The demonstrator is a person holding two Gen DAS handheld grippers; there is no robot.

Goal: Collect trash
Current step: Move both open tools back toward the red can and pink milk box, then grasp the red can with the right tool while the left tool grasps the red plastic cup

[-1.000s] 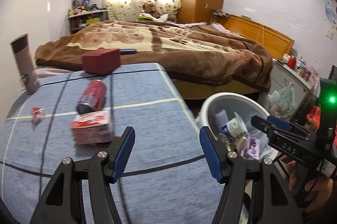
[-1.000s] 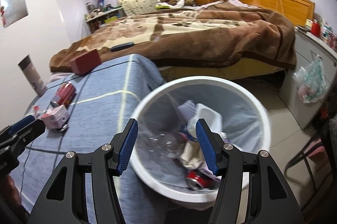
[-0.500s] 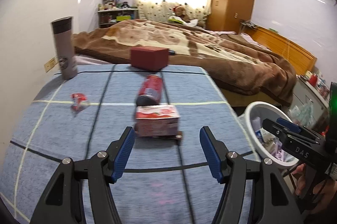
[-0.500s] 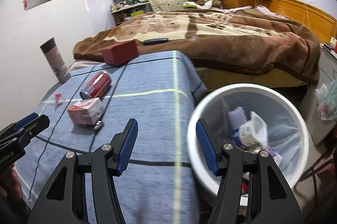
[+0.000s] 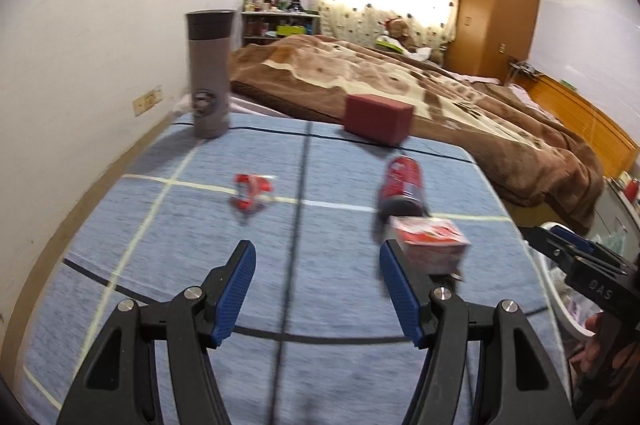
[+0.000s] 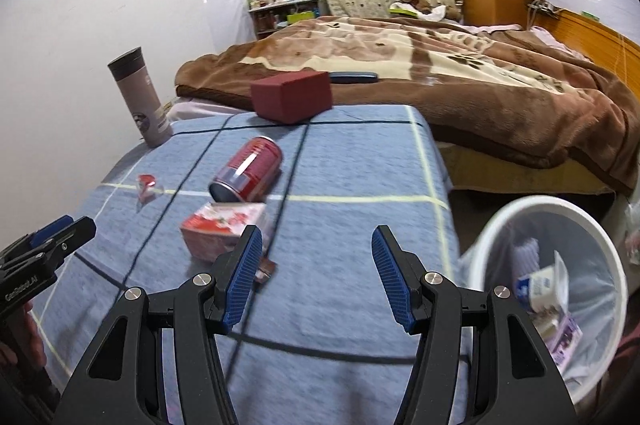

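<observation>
A red can [image 5: 402, 187] [image 6: 248, 173] lies on its side on the blue cloth table [image 5: 192, 265]. A pink carton [image 5: 430, 241] [image 6: 222, 228] lies just in front of it. A small red wrapper [image 5: 252, 189] [image 6: 147, 185] lies to the left. My left gripper [image 5: 316, 267] is open and empty, above the table between wrapper and carton. My right gripper [image 6: 316, 251] is open and empty, right of the carton. The white trash bin [image 6: 560, 225] with several discarded items stands off the table's right edge.
A grey flask [image 5: 210, 69] [image 6: 140, 97] stands at the table's far left corner. A dark red box [image 5: 378, 119] [image 6: 294, 97] sits at the far edge. A bed with a brown blanket [image 6: 440, 65] lies beyond. A wall runs along the left.
Both grippers have swung left, away from the bin and over the table. The carton has shifted from the middle of the left view to its right finger. Both stay open.
</observation>
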